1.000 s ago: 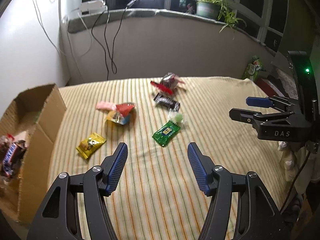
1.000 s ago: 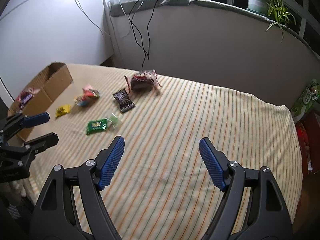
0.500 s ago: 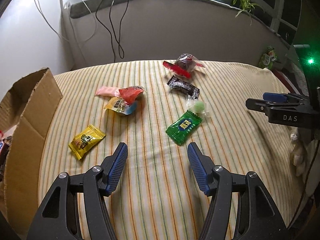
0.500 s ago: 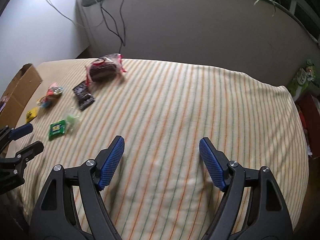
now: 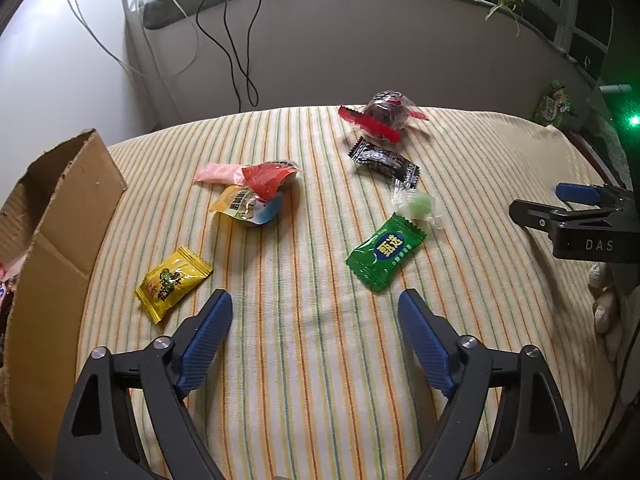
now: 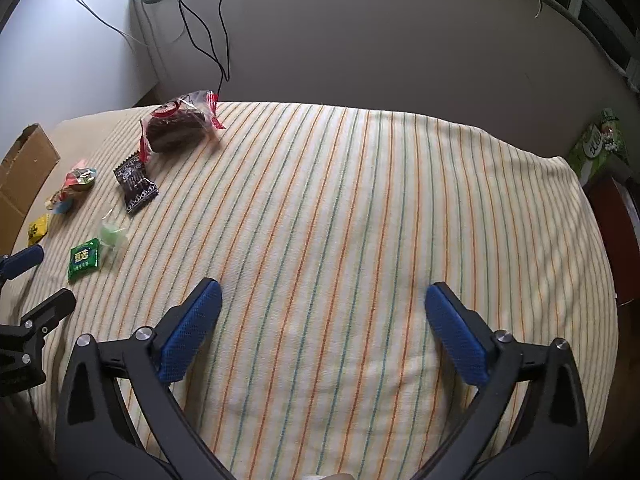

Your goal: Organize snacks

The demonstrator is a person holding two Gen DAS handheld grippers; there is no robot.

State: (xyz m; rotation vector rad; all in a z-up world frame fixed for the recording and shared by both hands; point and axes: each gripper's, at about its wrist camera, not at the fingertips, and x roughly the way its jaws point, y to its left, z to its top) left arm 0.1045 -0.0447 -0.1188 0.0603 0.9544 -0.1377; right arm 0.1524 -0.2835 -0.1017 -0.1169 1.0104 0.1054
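Note:
Several snacks lie on a striped cloth point(image 5: 304, 360): a yellow packet point(image 5: 173, 283), a green packet point(image 5: 385, 253), a pale green candy point(image 5: 418, 205), a black packet point(image 5: 385, 161), a red-wrapped dark cake point(image 5: 382, 117) and a red, pink and yellow-blue cluster point(image 5: 250, 188). An open cardboard box point(image 5: 52, 232) stands at the left. My left gripper point(image 5: 315, 312) is open and empty, just short of the yellow and green packets. My right gripper point(image 6: 323, 300) is open and empty over bare cloth; the cake point(image 6: 176, 128) and black packet point(image 6: 135, 186) lie far to its left.
A grey padded wall point(image 5: 360, 40) backs the cloth, with cables hanging down it and plants on the ledge above. A green bag point(image 6: 600, 144) sits beyond the right edge. The right gripper shows at the right of the left wrist view point(image 5: 560, 206).
My left gripper has moved forward and lower toward the snacks. My right gripper has swung right, so the snacks have slid to the left edge of its view.

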